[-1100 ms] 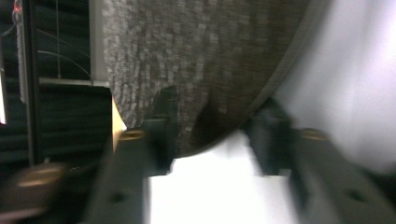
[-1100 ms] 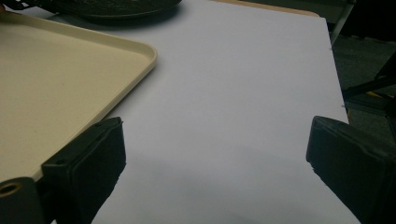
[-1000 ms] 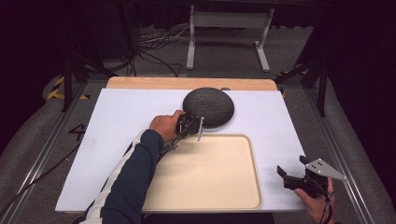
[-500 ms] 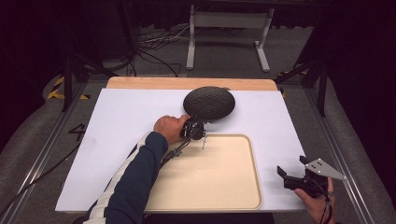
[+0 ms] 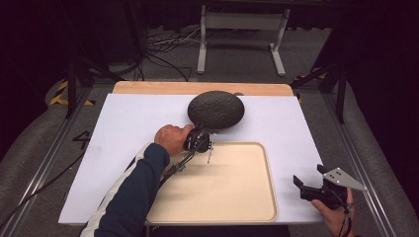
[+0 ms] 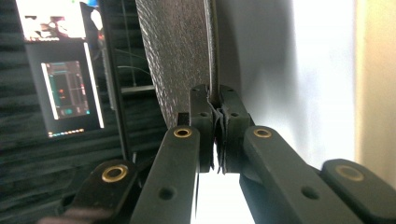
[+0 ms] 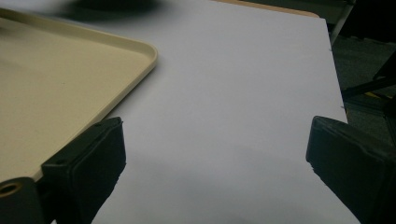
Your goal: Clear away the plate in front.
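Note:
A dark, rough-textured round plate (image 5: 216, 108) hangs tipped up over the white sheet, just behind the beige tray (image 5: 247, 197). My left gripper (image 5: 202, 134) is shut on the plate's near rim, and a hand in a dark sleeve holds the gripper from the left. In the left gripper view the jaws (image 6: 214, 96) pinch the thin edge of the plate (image 6: 177, 56), which stands upright. At the table's near right corner my right gripper (image 5: 307, 179) is held open over the sheet, with nothing between its jaws (image 7: 215, 154). The tray's corner (image 7: 140, 51) lies to its left.
A white sheet (image 5: 123, 128) covers the table and a wooden board (image 5: 148, 88) runs along its far edge. A metal stand (image 5: 242, 29) and cables lie on the floor beyond. Dark rails flank both sides of the table. A lit screen (image 6: 65, 88) shows in the left gripper view.
The plate lay flat on the sheet a second ago. It is now lifted by its near rim and tipped up, and the left hand has shifted slightly. The right gripper has stayed put.

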Demonstrator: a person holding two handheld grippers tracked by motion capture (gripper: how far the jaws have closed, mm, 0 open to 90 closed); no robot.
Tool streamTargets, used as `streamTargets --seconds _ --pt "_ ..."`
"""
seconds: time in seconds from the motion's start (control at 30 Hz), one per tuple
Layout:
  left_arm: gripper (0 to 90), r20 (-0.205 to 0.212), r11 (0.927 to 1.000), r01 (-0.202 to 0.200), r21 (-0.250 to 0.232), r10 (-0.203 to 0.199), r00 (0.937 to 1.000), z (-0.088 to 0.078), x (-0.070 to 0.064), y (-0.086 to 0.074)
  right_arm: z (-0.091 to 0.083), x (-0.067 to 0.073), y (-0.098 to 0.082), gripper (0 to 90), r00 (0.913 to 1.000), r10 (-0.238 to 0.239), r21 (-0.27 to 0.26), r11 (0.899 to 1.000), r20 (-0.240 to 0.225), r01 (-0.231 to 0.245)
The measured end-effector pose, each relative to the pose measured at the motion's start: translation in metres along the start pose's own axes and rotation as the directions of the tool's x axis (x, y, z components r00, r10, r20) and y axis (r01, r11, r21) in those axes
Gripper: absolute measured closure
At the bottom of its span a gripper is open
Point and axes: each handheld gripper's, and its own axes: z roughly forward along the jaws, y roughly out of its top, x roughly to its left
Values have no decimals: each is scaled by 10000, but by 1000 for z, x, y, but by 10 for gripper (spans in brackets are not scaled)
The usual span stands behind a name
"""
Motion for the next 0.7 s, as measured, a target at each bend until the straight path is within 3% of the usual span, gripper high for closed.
streamTargets --seconds 0.3,0.53,0.57,0.7 --pt "871 -523 9975 407 -577 -438 9977 -53 7 -14 -1 0 1 53 10000 3 -33 10000 43 -3" --pt "870 -671 9940 362 -1033 -432 9968 -87 4 -18 -2 0 1 54 10000 0 -15 10000 70 0" --pt "875 -635 9946 146 -1031 -212 9978 -97 2 -18 -1 1 2 54 10000 -15 -37 10000 56 15" --pt "872 -545 9919 96 -1266 -167 9984 -113 -2 -19 -2 2 2 54 10000 -53 -30 10000 57 53"
